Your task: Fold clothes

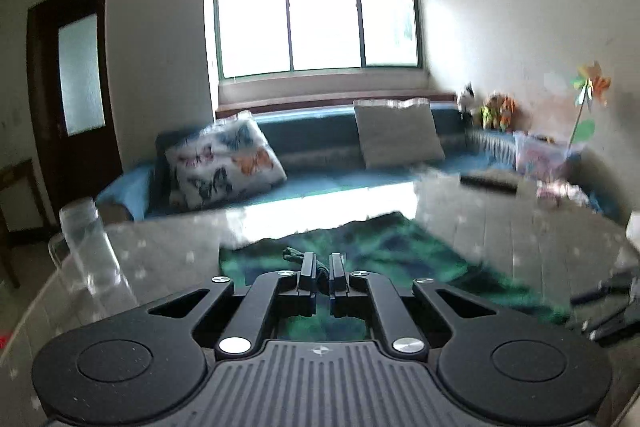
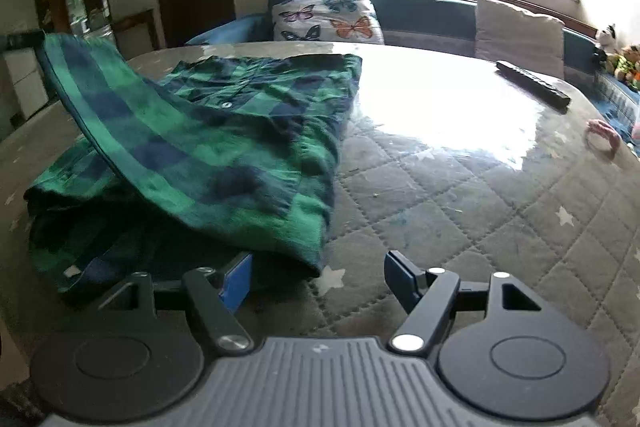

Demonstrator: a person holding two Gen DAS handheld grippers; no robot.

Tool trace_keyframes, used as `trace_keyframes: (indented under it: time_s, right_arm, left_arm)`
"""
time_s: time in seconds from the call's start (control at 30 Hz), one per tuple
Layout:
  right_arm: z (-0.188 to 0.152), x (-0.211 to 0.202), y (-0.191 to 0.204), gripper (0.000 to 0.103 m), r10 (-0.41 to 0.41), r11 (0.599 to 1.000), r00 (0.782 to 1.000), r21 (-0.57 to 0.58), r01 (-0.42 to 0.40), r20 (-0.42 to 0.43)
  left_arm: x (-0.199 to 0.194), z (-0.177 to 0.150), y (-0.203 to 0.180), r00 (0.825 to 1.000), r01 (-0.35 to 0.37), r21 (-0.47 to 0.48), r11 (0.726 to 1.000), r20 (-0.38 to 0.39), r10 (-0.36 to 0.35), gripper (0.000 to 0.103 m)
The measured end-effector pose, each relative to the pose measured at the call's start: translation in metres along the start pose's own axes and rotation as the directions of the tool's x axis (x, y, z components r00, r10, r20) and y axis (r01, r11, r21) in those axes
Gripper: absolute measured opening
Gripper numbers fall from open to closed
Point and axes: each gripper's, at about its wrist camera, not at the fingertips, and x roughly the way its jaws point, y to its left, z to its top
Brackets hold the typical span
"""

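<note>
1. Shirt point(image 2: 224, 131), green/navy plaid, lies on the quilted table cover point(image 2: 460, 211), left-of-centre in right wrist view; button placket faces up

2. One edge of shirt is lifted off the table towards upper left in right wrist view, forming a slanted sheet over the rest of the fabric

3. My left gripper point(image 1: 322, 269) has fingers pinched nearly together on a dark bit of shirt fabric point(image 1: 296, 255); cloth spreads out below and ahead of it, view is motion-blurred

4. My right gripper point(image 2: 318, 277) has jaws spread wide, nothing between them; it sits low over the cover, at the shirt's near hem. Its left blue pad point(image 2: 237, 283) is just beside/under the hem, can't tell if touching

5. Remote control point(image 2: 534, 89) lies on far right of table, well apart from shirt; pink ring-like item point(image 2: 602, 139) near right edge, too blurry to ID

6. Clear glass point(image 1: 86, 243) stands on table at left in left wrist view

7. Behind table: blue sofa point(image 1: 320, 143) w/ butterfly cushion point(image 2: 326, 15) and plain cushion point(image 2: 520, 35), window point(image 1: 316, 15) above
</note>
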Motion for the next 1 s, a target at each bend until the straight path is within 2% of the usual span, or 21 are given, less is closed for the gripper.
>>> trace_keyframes:
  time_s: [0.17,0.37,0.47,0.53,0.63,0.77,0.83,1.0]
  right_arm:
    - [-0.005,0.0,-0.011,0.072,-0.041,0.998,0.999,0.056,0.04,0.012]
    - [-0.007,0.001,-0.012,0.072,0.011,0.994,0.999,0.105,-0.015,0.034]
    - [-0.006,0.003,-0.008,0.072,-0.043,0.996,0.998,0.085,0.039,0.045]
    - [-0.007,0.003,-0.012,0.072,-0.065,0.993,0.997,0.1,0.06,0.048]
    - [-0.01,-0.002,-0.019,0.072,-0.054,0.992,0.997,0.12,0.048,0.048]
    - [-0.012,-0.006,-0.018,0.072,-0.058,0.993,0.997,0.102,0.054,0.041]
    - [-0.012,-0.008,-0.018,0.069,-0.058,0.995,0.998,0.081,0.056,0.023]
    - [0.002,-0.019,-0.013,0.052,0.009,0.999,0.999,0.049,-0.011,0.052]
  left_arm:
    - [0.005,0.008,0.008,1.0,-0.03,-0.008,1.0,0.008,0.03,0.006]
    - [0.013,-0.006,0.013,0.998,-0.034,-0.023,0.999,-0.05,0.033,0.006]
    - [0.016,-0.014,0.016,0.996,-0.055,-0.026,0.998,-0.074,0.053,0.006]
    - [0.019,-0.022,0.022,0.992,-0.077,-0.032,0.997,-0.102,0.073,0.006]
    - [0.023,-0.04,0.028,0.984,-0.105,-0.024,0.994,-0.148,0.1,0.006]
    - [0.032,-0.069,0.029,0.966,-0.123,-0.015,0.992,-0.231,0.117,0.006]
    - [0.036,-0.083,0.025,0.955,-0.134,0.022,0.991,-0.265,0.134,0.006]
    - [0.039,-0.102,0.022,0.941,-0.126,0.033,0.992,-0.312,0.13,0.007]
